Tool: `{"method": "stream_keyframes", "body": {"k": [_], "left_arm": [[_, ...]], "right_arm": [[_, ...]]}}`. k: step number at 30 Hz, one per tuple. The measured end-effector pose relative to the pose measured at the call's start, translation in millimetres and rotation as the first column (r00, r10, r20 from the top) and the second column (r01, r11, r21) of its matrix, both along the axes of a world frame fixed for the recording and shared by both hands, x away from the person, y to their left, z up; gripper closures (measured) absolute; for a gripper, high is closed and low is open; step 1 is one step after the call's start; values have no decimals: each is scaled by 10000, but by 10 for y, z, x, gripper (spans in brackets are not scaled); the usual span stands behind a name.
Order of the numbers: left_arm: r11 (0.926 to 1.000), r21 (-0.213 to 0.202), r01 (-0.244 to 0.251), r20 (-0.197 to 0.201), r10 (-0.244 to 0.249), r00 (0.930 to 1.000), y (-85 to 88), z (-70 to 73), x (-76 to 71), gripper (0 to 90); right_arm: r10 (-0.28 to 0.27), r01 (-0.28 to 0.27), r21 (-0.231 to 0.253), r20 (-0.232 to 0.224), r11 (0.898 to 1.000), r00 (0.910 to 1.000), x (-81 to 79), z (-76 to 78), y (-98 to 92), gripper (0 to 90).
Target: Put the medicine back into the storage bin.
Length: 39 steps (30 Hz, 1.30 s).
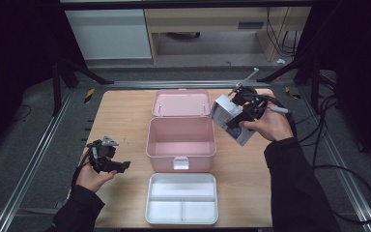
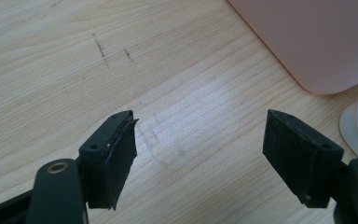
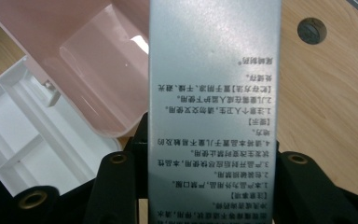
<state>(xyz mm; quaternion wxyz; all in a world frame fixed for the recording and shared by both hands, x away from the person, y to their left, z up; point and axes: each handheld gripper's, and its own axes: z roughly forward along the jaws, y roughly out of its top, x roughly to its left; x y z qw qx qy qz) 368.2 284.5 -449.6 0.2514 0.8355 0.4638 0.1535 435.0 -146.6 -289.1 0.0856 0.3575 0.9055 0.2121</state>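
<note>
While clamped on a silver printed cardboard box (image 1: 229,118) near the desk's (image 1: 121,121) far right corner, right gripper (image 1: 245,112) fingers; left gripper (image 2: 200,154) fingers wide, empty, beside open pink plastic bin (image 1: 181,145).

Silver box (image 3: 214,93) — upside-down Chinese small print, numbered lines — hardly legible

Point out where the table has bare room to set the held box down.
Bare wood lies left of the pink bin, around the left gripper, and right of the bin under the right gripper holding the silver box. The middle is crowded: pink lid, bin and white tray fill it.
</note>
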Motion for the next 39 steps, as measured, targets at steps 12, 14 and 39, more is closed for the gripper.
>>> {"method": "stream_keyframes", "body": {"k": [12, 14, 39], "left_arm": [[10000, -70, 40, 108, -39, 9999, 10, 14, -2, 252], [10000, -76, 55, 132, -54, 9999, 10, 16, -3, 252], [10000, -75, 58, 143, -57, 9999, 24, 21, -1, 253]], "right_arm": [[975, -975, 171, 8, 9951, 9952, 197, -22, 466, 572], [1178, -1178, 110, 33, 9930, 9930, 217, -27, 558, 572], [2896, -2905, -476, -260, 9557, 9568, 324, -403, 1213, 571]]}}
